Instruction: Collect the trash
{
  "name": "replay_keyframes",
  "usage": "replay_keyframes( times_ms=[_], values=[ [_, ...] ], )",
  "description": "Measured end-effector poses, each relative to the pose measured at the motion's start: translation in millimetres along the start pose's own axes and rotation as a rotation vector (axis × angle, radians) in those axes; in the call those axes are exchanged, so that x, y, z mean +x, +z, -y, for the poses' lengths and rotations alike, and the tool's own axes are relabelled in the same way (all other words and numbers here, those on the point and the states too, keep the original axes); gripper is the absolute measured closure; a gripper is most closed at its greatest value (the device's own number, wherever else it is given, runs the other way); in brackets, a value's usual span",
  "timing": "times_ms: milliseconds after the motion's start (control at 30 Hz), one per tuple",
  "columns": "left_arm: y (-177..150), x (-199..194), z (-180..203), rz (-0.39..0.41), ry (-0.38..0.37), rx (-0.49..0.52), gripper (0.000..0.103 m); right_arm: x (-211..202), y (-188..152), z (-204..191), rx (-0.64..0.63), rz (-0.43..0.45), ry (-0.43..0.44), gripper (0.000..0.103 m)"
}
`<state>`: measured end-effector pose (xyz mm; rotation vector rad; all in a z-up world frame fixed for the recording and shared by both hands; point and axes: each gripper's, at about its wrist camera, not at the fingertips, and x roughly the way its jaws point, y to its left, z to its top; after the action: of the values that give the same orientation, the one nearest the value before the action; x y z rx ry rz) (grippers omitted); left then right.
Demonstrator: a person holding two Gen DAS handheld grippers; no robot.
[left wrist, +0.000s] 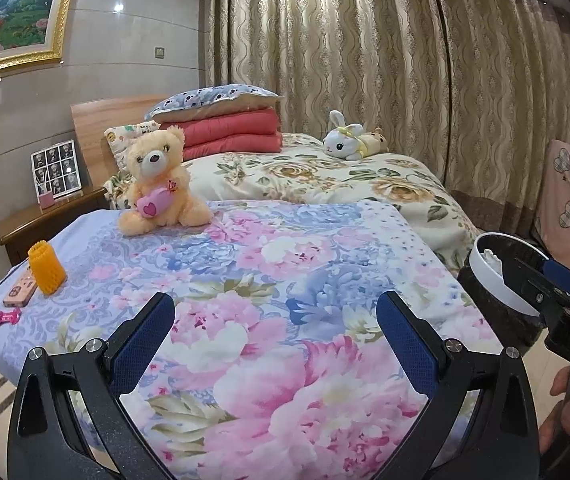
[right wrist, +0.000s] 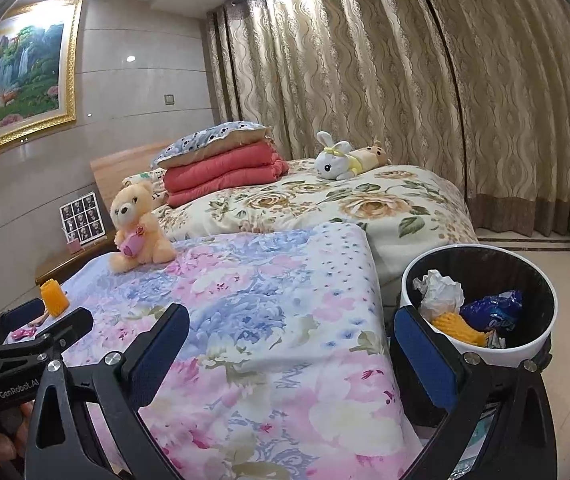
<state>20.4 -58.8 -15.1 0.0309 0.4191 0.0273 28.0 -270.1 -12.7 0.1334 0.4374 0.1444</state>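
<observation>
A white bin with a black liner (right wrist: 533, 350) stands on the floor at the right of the bed; it also shows in the left wrist view (left wrist: 489, 280). Inside lie crumpled white paper (right wrist: 441, 290), a blue wrapper (right wrist: 493, 310) and orange foam netting (right wrist: 459, 328). Another orange foam net (left wrist: 46, 267) stands on the floral blanket (left wrist: 285, 280) near the left edge, also seen in the right wrist view (right wrist: 54, 298). My left gripper (left wrist: 275, 344) is open and empty over the blanket. My right gripper (right wrist: 291, 356) is open and empty, its right finger beside the bin.
A pink hair clip (left wrist: 1, 317) and a pink phone-like case (left wrist: 21, 289) lie by the orange net. A teddy bear (left wrist: 161, 180), folded red quilt (left wrist: 231, 132) and plush rabbit (left wrist: 351, 136) sit on the bed. A wooden nightstand (left wrist: 45, 220) stands left; curtains behind.
</observation>
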Motion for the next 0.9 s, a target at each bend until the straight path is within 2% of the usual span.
replay_keyframes(
  times_ms=[900],
  values=[
    [-0.3,1.6,4.8,-0.009,-0.025,-0.005,0.0,-0.3,0.7,5.5,-0.004,-0.019,-0.025,0.0]
  ],
)
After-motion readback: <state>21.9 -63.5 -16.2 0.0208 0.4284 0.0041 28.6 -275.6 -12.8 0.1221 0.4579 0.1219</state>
